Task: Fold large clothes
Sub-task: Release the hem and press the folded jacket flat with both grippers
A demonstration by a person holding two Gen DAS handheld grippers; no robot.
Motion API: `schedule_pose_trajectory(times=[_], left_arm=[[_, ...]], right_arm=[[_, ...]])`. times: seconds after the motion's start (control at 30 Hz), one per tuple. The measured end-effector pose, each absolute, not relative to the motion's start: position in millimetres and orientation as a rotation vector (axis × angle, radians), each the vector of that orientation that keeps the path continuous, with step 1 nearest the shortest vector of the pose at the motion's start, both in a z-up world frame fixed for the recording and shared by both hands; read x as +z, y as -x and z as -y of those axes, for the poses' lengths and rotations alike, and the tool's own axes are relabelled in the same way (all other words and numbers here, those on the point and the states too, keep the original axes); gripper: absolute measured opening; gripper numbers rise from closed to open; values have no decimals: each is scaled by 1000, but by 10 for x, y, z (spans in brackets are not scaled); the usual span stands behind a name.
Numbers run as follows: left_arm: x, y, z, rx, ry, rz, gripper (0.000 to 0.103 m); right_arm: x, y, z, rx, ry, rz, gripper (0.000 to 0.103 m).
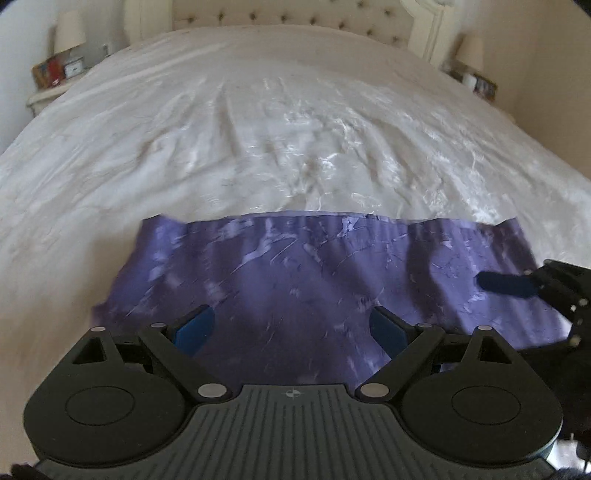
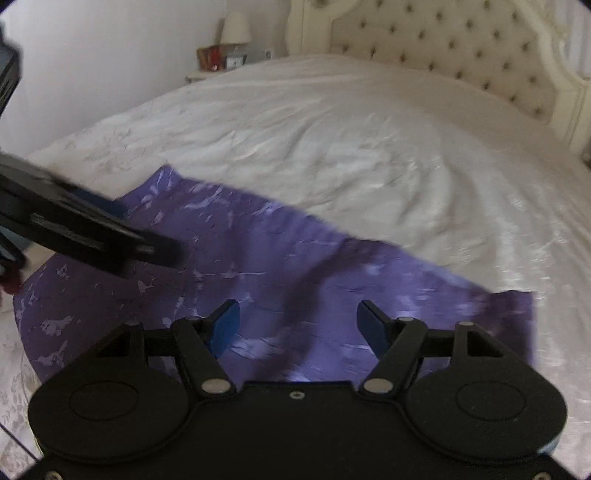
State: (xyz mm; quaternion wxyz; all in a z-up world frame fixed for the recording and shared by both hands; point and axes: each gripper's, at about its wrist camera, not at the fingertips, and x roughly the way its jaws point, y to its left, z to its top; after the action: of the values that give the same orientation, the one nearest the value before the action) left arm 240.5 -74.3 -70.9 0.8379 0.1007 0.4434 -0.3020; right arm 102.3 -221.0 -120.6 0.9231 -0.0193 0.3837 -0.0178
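A purple cloth (image 1: 303, 273) with pale streaks lies spread flat near the front edge of the white bed (image 1: 258, 129). It also shows in the right wrist view (image 2: 258, 266). My left gripper (image 1: 291, 326) is open and empty just above the cloth's near part. My right gripper (image 2: 297, 325) is open and empty above the cloth's near right part. The right gripper shows at the right edge of the left wrist view (image 1: 517, 284). The left gripper shows at the left of the right wrist view (image 2: 92, 229), over the cloth's left side.
A tufted cream headboard (image 2: 461, 40) stands at the bed's far end. A nightstand with a lamp (image 1: 70, 33), a small clock and boxes is at the far left. Another nightstand with a lamp (image 1: 472, 51) is at the far right.
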Motion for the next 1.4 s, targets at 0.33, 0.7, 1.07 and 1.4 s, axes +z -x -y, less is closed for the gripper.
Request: schedule_pose_trajectory(times=[0.33, 0.7, 1.07, 1.4], left_arm=[[-1377, -3309, 502, -502, -249, -1006, 102], [-1459, -3529, 258, -498, 0, -1045, 99], [-931, -2671, 295, -583, -225, -982, 91], [-1240, -2270, -28, -571, -328, -991, 93]], right_arm=[[-1723, -1610, 3030, -207, 35, -928, 98], [-1848, -1561, 3773, -421, -265, -950, 99], [-1304, -1015, 2796, -151, 28, -843, 92], [-1715, -323, 2815, -228, 26, -979, 99]])
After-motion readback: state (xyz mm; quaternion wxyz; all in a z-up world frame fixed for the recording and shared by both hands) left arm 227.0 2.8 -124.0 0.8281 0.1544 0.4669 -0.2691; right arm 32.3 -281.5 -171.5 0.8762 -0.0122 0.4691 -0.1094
